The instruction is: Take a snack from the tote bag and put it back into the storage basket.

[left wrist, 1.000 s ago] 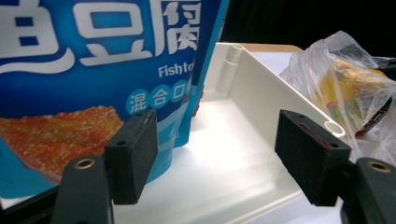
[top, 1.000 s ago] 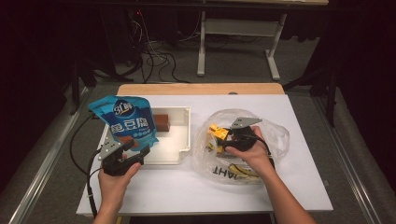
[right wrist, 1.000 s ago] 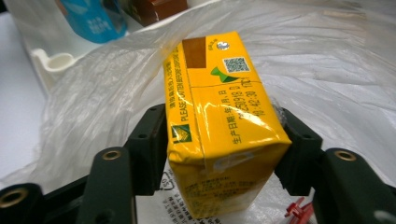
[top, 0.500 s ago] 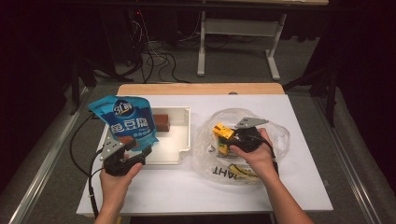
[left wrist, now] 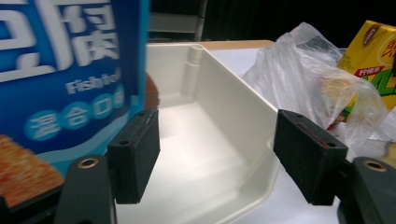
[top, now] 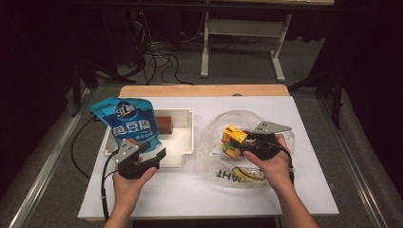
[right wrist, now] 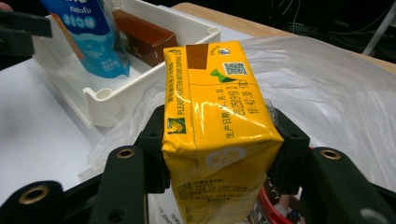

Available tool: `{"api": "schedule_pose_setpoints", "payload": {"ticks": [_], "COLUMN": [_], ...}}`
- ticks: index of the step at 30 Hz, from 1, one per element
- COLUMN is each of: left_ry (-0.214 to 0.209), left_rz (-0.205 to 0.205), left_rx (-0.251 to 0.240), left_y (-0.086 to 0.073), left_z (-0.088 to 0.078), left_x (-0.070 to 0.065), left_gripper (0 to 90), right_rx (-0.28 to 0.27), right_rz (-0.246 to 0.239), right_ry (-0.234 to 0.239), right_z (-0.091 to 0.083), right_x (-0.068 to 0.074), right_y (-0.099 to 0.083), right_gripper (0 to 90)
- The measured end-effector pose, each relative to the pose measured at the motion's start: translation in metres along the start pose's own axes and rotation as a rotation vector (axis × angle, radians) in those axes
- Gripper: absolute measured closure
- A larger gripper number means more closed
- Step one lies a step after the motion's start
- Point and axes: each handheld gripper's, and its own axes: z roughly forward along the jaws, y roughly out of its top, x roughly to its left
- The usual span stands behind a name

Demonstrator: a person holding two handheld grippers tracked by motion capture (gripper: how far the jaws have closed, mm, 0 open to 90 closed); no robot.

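moved: right gripper [top: 243, 142] with the carton [top: 233, 137] has shifted a little left and up out of the bag [top: 266, 124] over the last second; left gripper [top: 151, 159] much as it was
right gripper: jaws closed on both sides of the carton, squeezing its lower half
left gripper: jaws wide apart, holding nothing, at the tray's [top: 187, 142] near edge, just right of the pouch [top: 128, 122]
carton place: lifted above the bag's left part, right of the tray
risk 1: carton is glossy and soft-walled; judged it could slip or dent if the squeeze changes
risk 2: thin bag film lies close around the carton, may snag and drag along
risk 3: pouch stands upright at the tray's left, looks easy to tip if bumped
tray: white rigid plastic, rectangular, rounded corners, low walls
pouch: blue printed foil, flexible
box [top: 165, 123]: brown, oblong, lying at the tray's far side
bag: clear crinkled plastic, more items inside, too blurred to name
table [top: 180, 194]: flat white top
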Motion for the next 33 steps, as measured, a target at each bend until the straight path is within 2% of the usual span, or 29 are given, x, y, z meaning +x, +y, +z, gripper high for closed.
{"api": "schedule_pose_setpoints", "payload": {"ticks": [4, 7, 14, 20, 24, 28, 33], "left_ry": [-0.017, -0.037, -0.077, -0.126, -0.153, -0.193, -0.223], "left_rz": [0.008, 0.003, 0.050, 0.075, 0.114, 0.122, 0.143], "left_rx": [0.009, -0.002, 0.014, 0.034, 0.046, 0.057, 0.058], "left_y": [0.000, 0.003, 0.006, 0.005, 0.004, 0.002, 0.001], "left_z": [0.006, 0.009, 0.016, 0.027, 0.035, 0.041, 0.046], "left_x": [-0.011, -0.018, -0.039, -0.058, -0.074, -0.086, -0.098], "left_gripper": [30.8, 29.4, 26.8, 26.1, 24.3, 23.8, 23.5], "right_rx": [-0.025, -0.019, -0.038, -0.045, -0.054, -0.058, -0.059], "right_rz": [0.024, 0.029, 0.045, 0.049, 0.045, 0.045, 0.044], "right_ry": [-0.006, -0.012, -0.016, -0.015, -0.003, -0.004, 0.008], "right_z": [-0.009, -0.013, -0.032, -0.045, -0.051, -0.055, -0.055], "right_x": [0.001, 0.002, 0.001, 0.007, 0.011, 0.014, 0.021], "right_y": [-0.001, -0.001, 0.003, 0.004, 0.005, 0.005, 0.005], "right_gripper": [51.3, 51.3, 51.3, 51.3, 51.3, 51.3, 51.3]}}
